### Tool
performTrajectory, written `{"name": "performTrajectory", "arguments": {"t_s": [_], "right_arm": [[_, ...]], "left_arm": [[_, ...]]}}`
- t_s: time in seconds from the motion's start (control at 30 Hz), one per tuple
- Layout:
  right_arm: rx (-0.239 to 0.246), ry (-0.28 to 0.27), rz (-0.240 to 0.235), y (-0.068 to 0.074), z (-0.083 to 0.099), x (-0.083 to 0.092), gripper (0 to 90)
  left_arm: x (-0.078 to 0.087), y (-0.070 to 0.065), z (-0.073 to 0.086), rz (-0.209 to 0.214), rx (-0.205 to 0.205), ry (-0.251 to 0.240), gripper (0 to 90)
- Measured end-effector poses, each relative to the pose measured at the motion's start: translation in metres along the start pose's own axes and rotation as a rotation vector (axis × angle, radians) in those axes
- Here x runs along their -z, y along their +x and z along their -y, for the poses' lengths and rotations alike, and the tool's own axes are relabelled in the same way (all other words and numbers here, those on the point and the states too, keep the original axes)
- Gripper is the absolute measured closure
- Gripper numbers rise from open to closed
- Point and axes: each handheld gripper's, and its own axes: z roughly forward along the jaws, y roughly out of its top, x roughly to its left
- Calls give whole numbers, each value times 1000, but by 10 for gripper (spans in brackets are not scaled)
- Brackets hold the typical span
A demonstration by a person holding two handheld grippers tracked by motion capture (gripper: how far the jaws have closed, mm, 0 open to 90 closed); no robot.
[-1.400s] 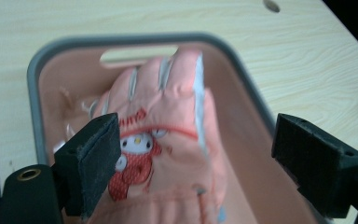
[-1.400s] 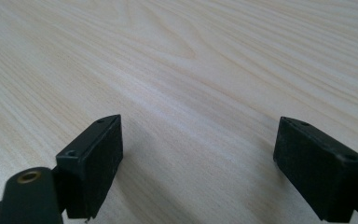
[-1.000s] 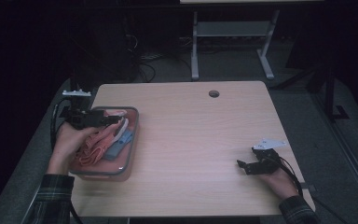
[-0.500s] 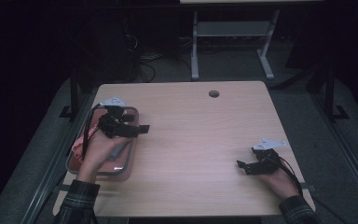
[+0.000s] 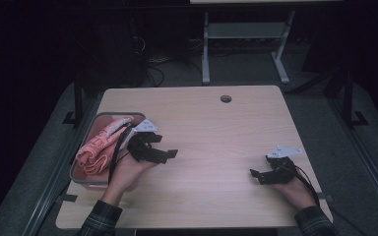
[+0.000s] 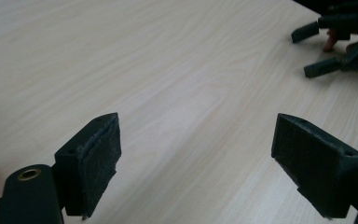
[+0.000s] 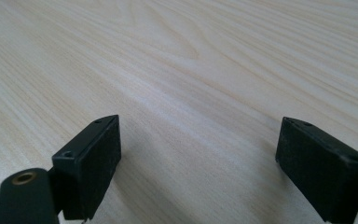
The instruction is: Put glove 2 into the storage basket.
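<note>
a light wooden bench (image 5: 216, 142) seen from above in a dark room. at its left edge sits a grey-rimmed shallow plastic tray (image 5: 96, 119) holding a rumpled pink cloth (image 5: 98, 145), which lies wholly inside the tray and drapes toward its near end. the person's left hand (image 5: 125, 172) holds the left gripper (image 5: 165, 155) just to the right of the tray, above bare wood and pointing toward the middle of the bench. its fingers (image 6: 93, 156) stand wide apart with nothing between them; in the left gripper view there is plain wood grain between the two black pads, and the other gripper shows far off at the upper right. the right gripper (image 5: 256, 176) rests near the front right of the bench, held by the right hand (image 5: 295, 189), well apart from the tray. its fingers (image 7: 91, 161) are also spread wide and empty over bare wood.

judging from this, the cloth has not been taken out: it sits in the tray, ungripped. grasping it, lifting it clear and laying it on the open bench all appear to be left to do.
</note>
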Motion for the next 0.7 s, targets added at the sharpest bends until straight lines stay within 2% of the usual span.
{"name": "performTrajectory", "arguments": {"t_s": [0.03,0.1,0.13,0.2,0.3,0.43,0.53,0.6,0.7], "right_arm": [[0,0,0,0,0,0,139],[-1,2,-1,0,0,0,139],[-1,3,-1,1,0,0,139],[0,4,-3,1,0,0,139],[4,4,-4,1,0,0,139],[2,5,-3,1,0,0,139],[6,2,-1,1,0,0,139],[7,1,-2,1,0,0,139],[8,1,-1,1,0,0,139]], "left_arm": [[-3,-2,2,3,1,3,152],[-12,-8,7,0,-26,18,152],[-16,-11,9,2,-22,21,152],[-24,-16,13,-6,-55,49,152],[-35,-22,21,-5,-75,67,152],[-49,-27,29,-18,-102,111,151],[-56,-29,36,-22,-108,115,152],[-62,-31,41,-47,-129,113,151],[-68,-31,47,-36,-122,133,151]]}}
